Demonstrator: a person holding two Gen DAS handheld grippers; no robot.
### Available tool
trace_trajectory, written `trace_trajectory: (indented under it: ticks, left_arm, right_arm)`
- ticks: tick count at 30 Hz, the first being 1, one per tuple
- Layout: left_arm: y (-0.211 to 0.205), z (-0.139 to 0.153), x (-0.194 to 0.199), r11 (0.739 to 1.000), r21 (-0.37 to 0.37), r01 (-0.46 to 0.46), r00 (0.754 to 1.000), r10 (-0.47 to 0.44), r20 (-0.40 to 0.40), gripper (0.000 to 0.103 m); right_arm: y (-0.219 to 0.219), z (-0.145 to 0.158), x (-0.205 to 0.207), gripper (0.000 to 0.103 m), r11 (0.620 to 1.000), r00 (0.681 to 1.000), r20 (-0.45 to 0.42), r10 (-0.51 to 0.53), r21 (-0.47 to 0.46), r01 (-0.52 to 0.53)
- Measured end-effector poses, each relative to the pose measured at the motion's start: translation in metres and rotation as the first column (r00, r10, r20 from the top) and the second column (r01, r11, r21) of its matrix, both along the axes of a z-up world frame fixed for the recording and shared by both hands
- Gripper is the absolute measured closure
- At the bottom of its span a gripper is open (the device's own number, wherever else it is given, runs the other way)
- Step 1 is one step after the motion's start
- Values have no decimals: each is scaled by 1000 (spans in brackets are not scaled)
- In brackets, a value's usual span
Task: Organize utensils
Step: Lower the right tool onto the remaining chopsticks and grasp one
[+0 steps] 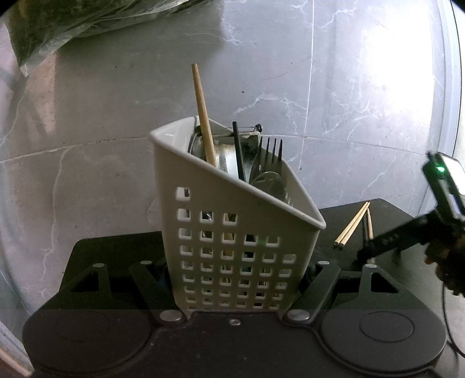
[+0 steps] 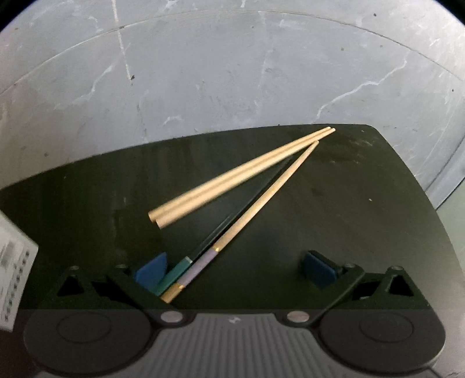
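A white perforated utensil holder (image 1: 232, 256) stands on the black table between the fingers of my left gripper (image 1: 234, 267), which is shut on it. In the holder are a wooden chopstick (image 1: 203, 116), a black chopstick (image 1: 239, 151), a black fork (image 1: 271, 154) and metal spoons. My right gripper (image 2: 235, 270) is open and low over the table. A lilac-banded wooden chopstick (image 2: 261, 203) and a dark chopstick with a teal end (image 2: 174, 273) lie just inside its left blue pad (image 2: 152, 273). Two plain wooden chopsticks (image 2: 241, 174) lie beyond. The right gripper (image 1: 375, 247) also shows in the left wrist view.
The black table top (image 2: 363, 203) ends a little past the chopstick tips, with grey marble floor tiles (image 1: 87, 145) below. A plastic bag of dark contents (image 1: 72, 23) lies on the floor at the far left. The holder's wall (image 2: 11, 261) shows at the right wrist view's left edge.
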State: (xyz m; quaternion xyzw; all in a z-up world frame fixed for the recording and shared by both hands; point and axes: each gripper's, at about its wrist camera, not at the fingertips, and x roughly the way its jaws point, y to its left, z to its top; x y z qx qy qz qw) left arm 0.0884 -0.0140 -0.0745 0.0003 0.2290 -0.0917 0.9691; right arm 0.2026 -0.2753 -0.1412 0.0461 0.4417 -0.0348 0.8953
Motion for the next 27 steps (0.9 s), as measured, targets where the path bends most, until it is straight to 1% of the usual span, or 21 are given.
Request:
trace_trajectory:
  ticks: [2, 3, 5, 10, 12, 14, 15, 18, 20, 21, 23, 25, 27]
  left_arm:
    - [0, 0, 1, 1000, 1, 3, 1000, -3, -1, 26]
    - [0, 0, 1, 1000, 2, 4, 1000, -4, -2, 26]
    - [1, 0, 1, 1000, 1, 5, 1000, -5, -2, 26]
    - [1, 0, 1, 1000, -1, 2, 1000, -2, 1, 26]
    - [0, -1, 1, 1000, -4, 0, 1000, 0, 2, 26]
    - [0, -1, 0, 1000, -3, 2, 1000, -2, 1, 26]
    - [1, -1, 0, 1000, -2, 3, 1000, -3, 1, 26]
    - [1, -1, 0, 1000, -4, 4, 1000, -4, 2, 26]
    - [1, -1, 0, 1000, -5, 4, 1000, -4, 3, 26]
    - [1, -1, 0, 1000, -5, 5, 1000, -5, 4, 26]
    - [1, -1, 0, 1000, -5, 7, 1000, -7, 5, 26]
    - [2, -1, 0, 1000, -5, 10, 1000, -10, 5, 26]
    - [3, -2, 0, 1000, -3, 12, 1000, -12, 5, 26]
  right_arm:
    - [-7, 1, -4, 16, 1000, 1000, -4, 14, -6, -14]
    - [-12, 3, -4, 17, 1000, 1000, -14, 17, -4, -17]
    - [-25, 7, 2, 17, 1000, 999, -43, 10, 19, -9]
    - [-57, 14, 39, 16, 997, 992, -126, -21, 68, 30]
    - [-59, 14, 52, 17, 997, 989, -145, -33, 58, 42]
    - [-54, 14, 61, 18, 999, 986, -163, -30, 16, 33]
    - [-53, 15, 63, 19, 999, 985, -170, -35, 19, 38]
    - [-50, 18, 63, 33, 999, 984, -172, -36, 21, 40]
    - [-47, 20, 61, 49, 999, 986, -167, -25, 19, 29]
    - [-46, 21, 60, 53, 999, 986, -166, -23, 20, 27]
    - [-46, 24, 58, 71, 999, 986, -164, -22, 21, 26]
    - [-45, 25, 55, 80, 999, 987, -159, -24, 20, 28]
    - [-44, 26, 53, 84, 1000, 987, -158, -20, 16, 23]
